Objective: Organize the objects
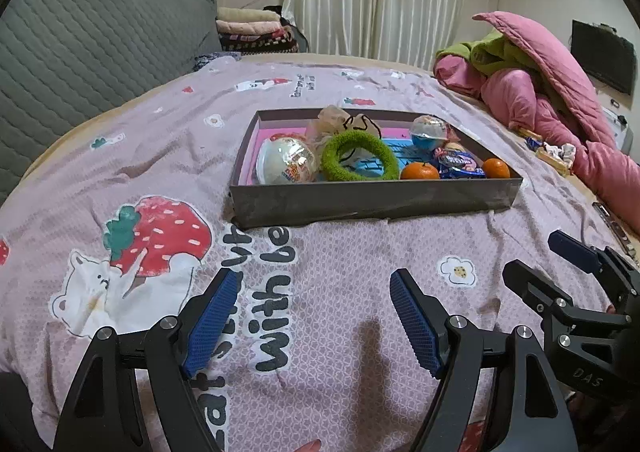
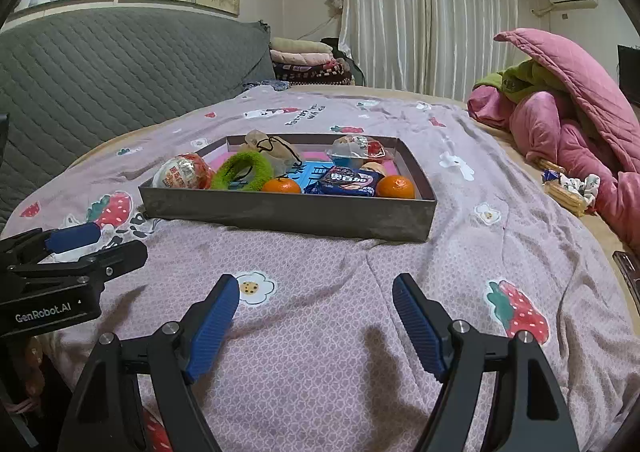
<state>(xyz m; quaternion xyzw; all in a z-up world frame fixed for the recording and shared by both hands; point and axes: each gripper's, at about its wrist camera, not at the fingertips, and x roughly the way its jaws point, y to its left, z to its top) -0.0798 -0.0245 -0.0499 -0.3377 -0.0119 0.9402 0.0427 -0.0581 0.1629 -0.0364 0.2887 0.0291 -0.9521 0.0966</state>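
A shallow grey box (image 1: 360, 199) (image 2: 280, 213) sits on the bed. It holds a green scrunchie (image 1: 360, 159) (image 2: 242, 169), two oranges (image 1: 419, 171) (image 1: 496, 167) (image 2: 282, 185) (image 2: 395, 187), a blue snack packet (image 1: 458, 165) (image 2: 348, 181), a clear toy ball (image 1: 286, 163) (image 2: 182, 171), a smaller capsule (image 1: 430, 131) (image 2: 350, 149) and a drawstring pouch (image 1: 360, 125) (image 2: 276, 151). My left gripper (image 1: 314, 316) is open and empty over the bedspread, short of the box. My right gripper (image 2: 316, 318) is open and empty, also short of the box.
A pink and green quilt pile (image 1: 560, 99) (image 2: 568, 99) lies at the right. Snack wrappers (image 1: 554, 153) (image 2: 572, 187) lie beside it. A grey quilted headboard (image 1: 88, 51) (image 2: 120, 67) stands at the left. Folded blankets (image 1: 252, 27) (image 2: 308, 61) are stacked behind.
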